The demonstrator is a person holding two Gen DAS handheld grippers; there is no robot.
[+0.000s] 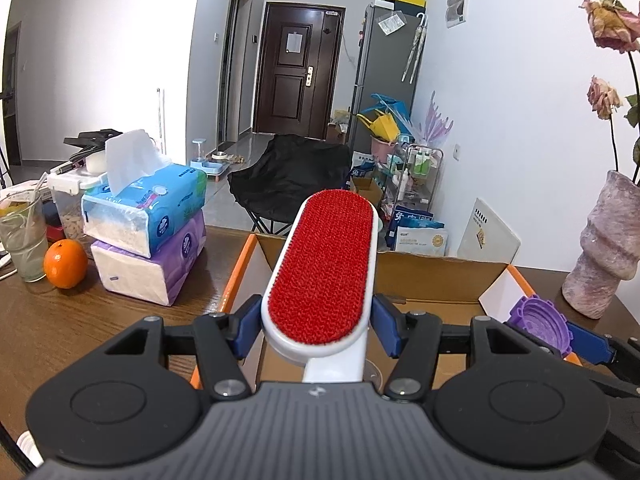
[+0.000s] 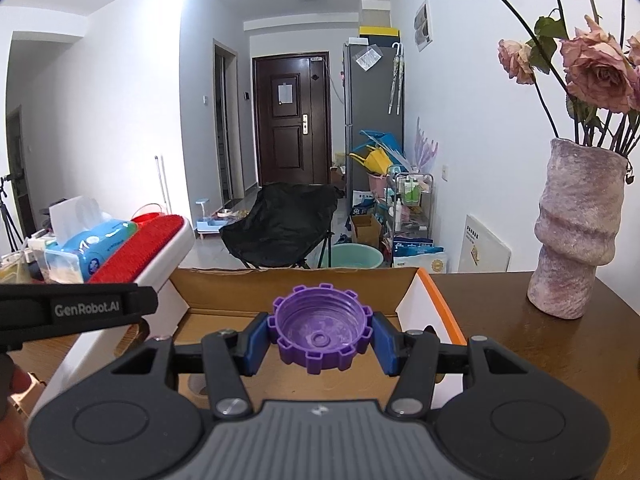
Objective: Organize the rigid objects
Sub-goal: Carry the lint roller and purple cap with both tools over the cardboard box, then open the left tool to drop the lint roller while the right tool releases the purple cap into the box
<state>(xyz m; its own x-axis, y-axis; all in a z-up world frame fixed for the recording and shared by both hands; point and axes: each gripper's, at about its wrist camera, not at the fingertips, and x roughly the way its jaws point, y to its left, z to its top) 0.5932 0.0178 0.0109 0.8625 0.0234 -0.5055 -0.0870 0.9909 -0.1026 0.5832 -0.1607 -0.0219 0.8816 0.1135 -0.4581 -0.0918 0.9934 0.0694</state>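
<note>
My left gripper (image 1: 316, 330) is shut on a white lint brush (image 1: 324, 268) with a red bristle pad, held by its base and pointing away over an open cardboard box (image 1: 436, 276) with orange edges. My right gripper (image 2: 320, 342) is shut on a purple ridged cap (image 2: 320, 330), hollow side up, above the same box (image 2: 288, 284). In the right wrist view the lint brush (image 2: 140, 250) shows at the left. In the left wrist view the purple cap (image 1: 540, 324) shows at the right, over the box's right wall.
Two stacked tissue packs (image 1: 148, 236), an orange (image 1: 65, 263) and a glass with a drink (image 1: 22, 236) stand left of the box on the wooden table (image 1: 60, 320). A pink vase with dried roses (image 2: 576, 232) stands to the right. A black folding chair (image 2: 280, 224) is beyond the table.
</note>
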